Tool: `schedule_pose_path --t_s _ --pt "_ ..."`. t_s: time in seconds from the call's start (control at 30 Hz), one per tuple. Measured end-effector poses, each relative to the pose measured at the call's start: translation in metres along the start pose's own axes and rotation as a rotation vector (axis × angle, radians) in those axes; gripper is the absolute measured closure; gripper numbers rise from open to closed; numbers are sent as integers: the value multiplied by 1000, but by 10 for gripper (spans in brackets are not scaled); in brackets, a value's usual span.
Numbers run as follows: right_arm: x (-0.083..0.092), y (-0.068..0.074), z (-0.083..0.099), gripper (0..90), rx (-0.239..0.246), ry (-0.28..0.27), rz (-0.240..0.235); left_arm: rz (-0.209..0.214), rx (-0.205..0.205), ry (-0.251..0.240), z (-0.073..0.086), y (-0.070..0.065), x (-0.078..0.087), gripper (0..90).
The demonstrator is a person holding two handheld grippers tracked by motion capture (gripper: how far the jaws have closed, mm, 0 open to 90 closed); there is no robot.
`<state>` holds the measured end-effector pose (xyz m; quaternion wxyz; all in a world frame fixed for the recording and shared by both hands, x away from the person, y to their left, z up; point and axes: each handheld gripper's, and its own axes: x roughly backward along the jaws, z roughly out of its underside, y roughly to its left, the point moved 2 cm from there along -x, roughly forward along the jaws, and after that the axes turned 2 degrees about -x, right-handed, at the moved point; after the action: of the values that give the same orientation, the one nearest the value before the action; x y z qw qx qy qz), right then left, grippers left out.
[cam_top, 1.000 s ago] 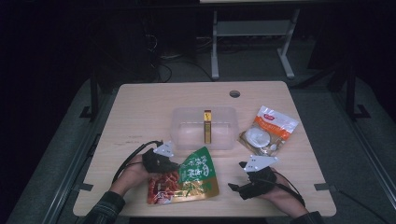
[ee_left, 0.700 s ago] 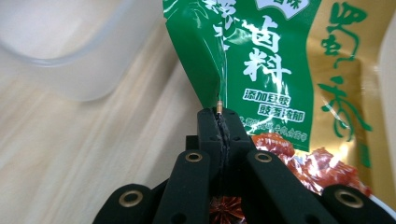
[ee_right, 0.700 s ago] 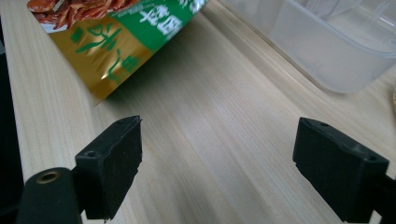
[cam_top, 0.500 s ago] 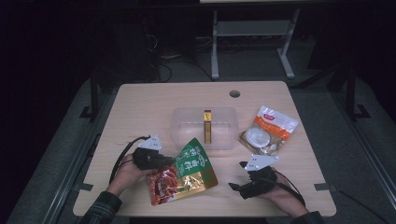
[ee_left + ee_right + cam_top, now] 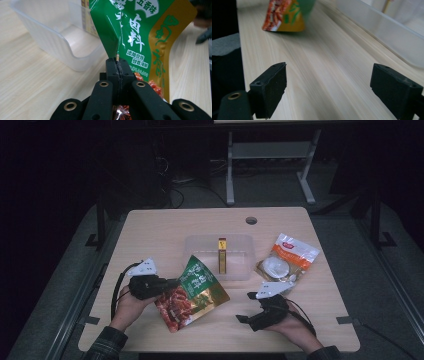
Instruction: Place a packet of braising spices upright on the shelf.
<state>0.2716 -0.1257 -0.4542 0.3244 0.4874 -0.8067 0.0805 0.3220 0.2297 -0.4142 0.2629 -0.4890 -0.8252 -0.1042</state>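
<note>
A green, gold and red snack bag [image 5: 192,292] is tilted up off the table at the front centre. My left gripper [image 5: 172,283] is shut on the bag's left edge; in the left gripper view the two jaws press together on the green foil [image 5: 130,32]. Behind the bag stands a clear plastic bin [image 5: 240,251] with a small yellow box [image 5: 222,255] inside. My right gripper [image 5: 242,319] rests on the table at the front right, its jaws wide apart [image 5: 328,82] with nothing between them, pointing toward the bag [image 5: 284,15].
A white and orange packet [image 5: 286,260] lies right of the bin. A round cable hole [image 5: 251,220] sits near the table's far edge. The bin wall [image 5: 387,30] runs along the right of the right gripper view. A metal stand [image 5: 270,155] is behind the table.
My left gripper has lifted the snack bag and drawn it leftward, so the bag now stands tilted with its lower end near the table. The right gripper has stayed put.
</note>
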Motion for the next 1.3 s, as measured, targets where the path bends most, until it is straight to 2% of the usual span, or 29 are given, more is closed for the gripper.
schedule_pose_path --t_s 0.07,0.2,0.3,0.4,0.5,0.63,0.73,0.97,1.2,1.3 --pt "-6 4 -8 139 13 -24 -5 -8 12 -20 -2 -1 4 897" --pt "-17 8 -23 141 21 -79 -45 -33 26 -46 -3 -4 12 897" --pt "-27 9 -34 147 34 -119 -49 -62 48 -71 -3 -7 18 897" --pt "-35 9 -46 171 28 -148 -61 -82 71 -81 -1 -8 22 897" --pt "-42 9 -58 201 26 -183 -74 -88 75 -87 0 -8 25 897" --pt "-52 9 -69 244 3 -208 -89 -73 83 -106 0 -7 26 897" --pt "-59 9 -74 312 -17 -222 -112 -72 81 -114 -1 -7 29 897" --pt "-67 11 -76 491 -12 -244 -158 -48 95 -149 -4 -9 30 897" --pt "-66 13 -78 732 -25 -249 -197 -32 106 -153 -3 -10 26 896" --pt "-63 12 -79 835 -47 -256 -210 -25 99 -152 -2 -10 25 894"
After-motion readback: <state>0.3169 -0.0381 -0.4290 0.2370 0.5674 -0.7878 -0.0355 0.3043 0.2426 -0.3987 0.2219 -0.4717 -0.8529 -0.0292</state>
